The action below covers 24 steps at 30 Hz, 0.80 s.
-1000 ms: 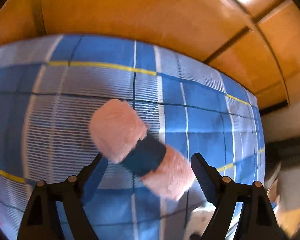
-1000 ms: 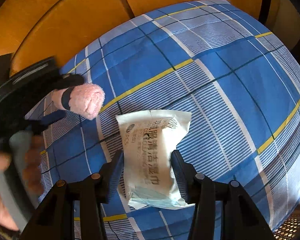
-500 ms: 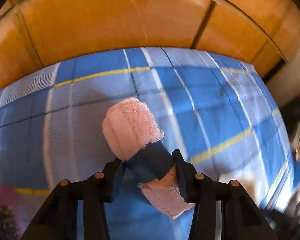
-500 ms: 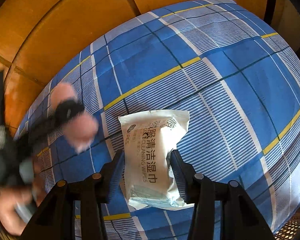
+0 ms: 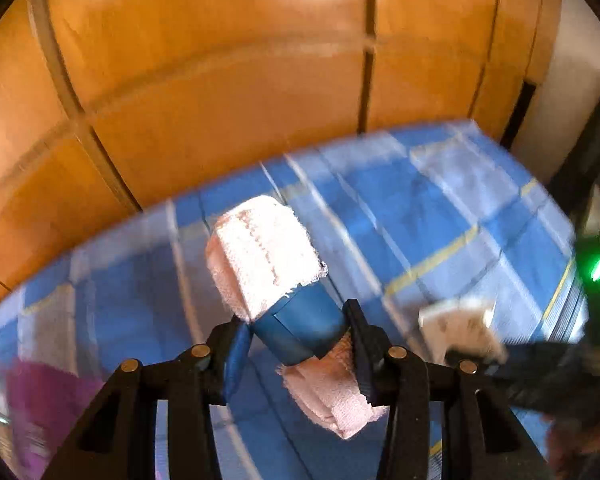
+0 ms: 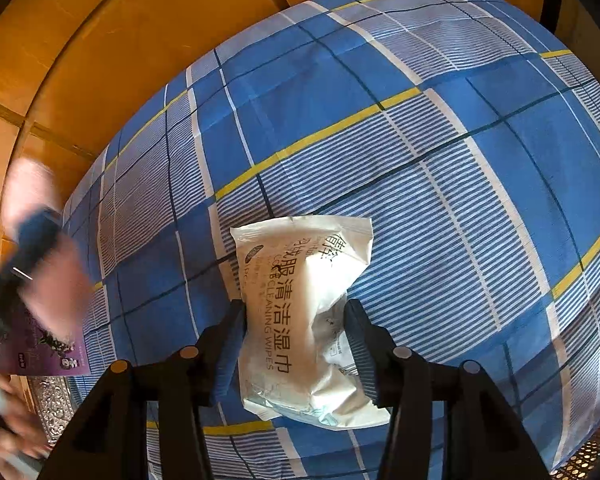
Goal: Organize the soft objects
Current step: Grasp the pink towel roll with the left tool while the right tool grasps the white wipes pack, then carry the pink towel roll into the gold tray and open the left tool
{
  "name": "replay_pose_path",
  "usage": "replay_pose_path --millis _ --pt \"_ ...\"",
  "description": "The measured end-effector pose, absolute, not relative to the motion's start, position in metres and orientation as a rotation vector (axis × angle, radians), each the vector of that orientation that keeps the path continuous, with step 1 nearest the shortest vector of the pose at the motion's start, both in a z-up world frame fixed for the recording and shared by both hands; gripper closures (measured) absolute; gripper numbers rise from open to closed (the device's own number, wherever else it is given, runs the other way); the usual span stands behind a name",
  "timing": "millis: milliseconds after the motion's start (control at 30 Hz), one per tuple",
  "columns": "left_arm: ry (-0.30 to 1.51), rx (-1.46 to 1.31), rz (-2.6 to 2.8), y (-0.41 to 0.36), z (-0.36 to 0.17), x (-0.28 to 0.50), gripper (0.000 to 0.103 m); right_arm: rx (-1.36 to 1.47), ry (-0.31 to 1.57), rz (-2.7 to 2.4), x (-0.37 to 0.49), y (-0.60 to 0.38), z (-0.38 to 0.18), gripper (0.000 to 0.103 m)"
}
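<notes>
A pink fluffy towel roll (image 5: 264,256) with a dark blue band round its middle sits crosswise in my left gripper (image 5: 298,328), which is shut on the band and holds the roll above the blue plaid cloth (image 5: 440,216). The right wrist view shows that roll (image 6: 40,216) as a blur at the far left. A white wipes pack (image 6: 300,272) lies on the cloth between the fingers of my right gripper (image 6: 294,316). Both pads press its sides and it is crumpled on the right, while the jaws are opening slightly. The left wrist view also catches the pack (image 5: 456,320), blurred.
Orange wooden panels (image 5: 220,80) rise behind the cloth-covered surface (image 6: 460,140). A purple packet (image 6: 40,348) lies at the cloth's left edge, with a silvery patterned surface (image 6: 52,400) below it. A person's hand (image 6: 4,440) is blurred at the lower left. A woven mesh (image 6: 584,460) shows at the bottom right.
My left gripper closed on the roll's blue band, lifted it off the cloth and rolled as it swung. The right gripper stayed around the wipes pack.
</notes>
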<state>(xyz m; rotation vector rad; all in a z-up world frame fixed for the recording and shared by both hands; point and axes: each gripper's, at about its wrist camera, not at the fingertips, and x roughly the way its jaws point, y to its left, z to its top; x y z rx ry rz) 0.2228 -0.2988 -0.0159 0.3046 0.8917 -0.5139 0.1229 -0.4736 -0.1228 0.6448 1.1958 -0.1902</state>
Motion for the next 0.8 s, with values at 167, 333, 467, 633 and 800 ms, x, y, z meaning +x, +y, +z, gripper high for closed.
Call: replay_pose_path --millis 167,333,467,633,800 --pt "0.825 0.210 -0.422 -0.257 0.044 0.255 0.058 0.654 1.193 -0.190 0.122 -0.474 -0.123 0.052" --pt "0.790 0.110 -0.251 -0.171 0.079 0.285 0.058 0.666 1.189 -0.188 0.120 -0.477 -0.124 0.052" --pt "0.753 0.066 -0.123 -0.101 0.090 0.289 0.058 0.664 1.188 -0.192 0.120 -0.476 -0.124 0.052" --pt "0.713 0.013 -0.003 -0.009 0.091 0.265 0.058 0.664 1.185 -0.199 0.121 -0.475 -0.124 0.051" --pt "0.699 -0.034 0.067 0.057 0.073 0.226 0.058 0.658 1.183 -0.207 0.122 -0.472 -0.123 0.052"
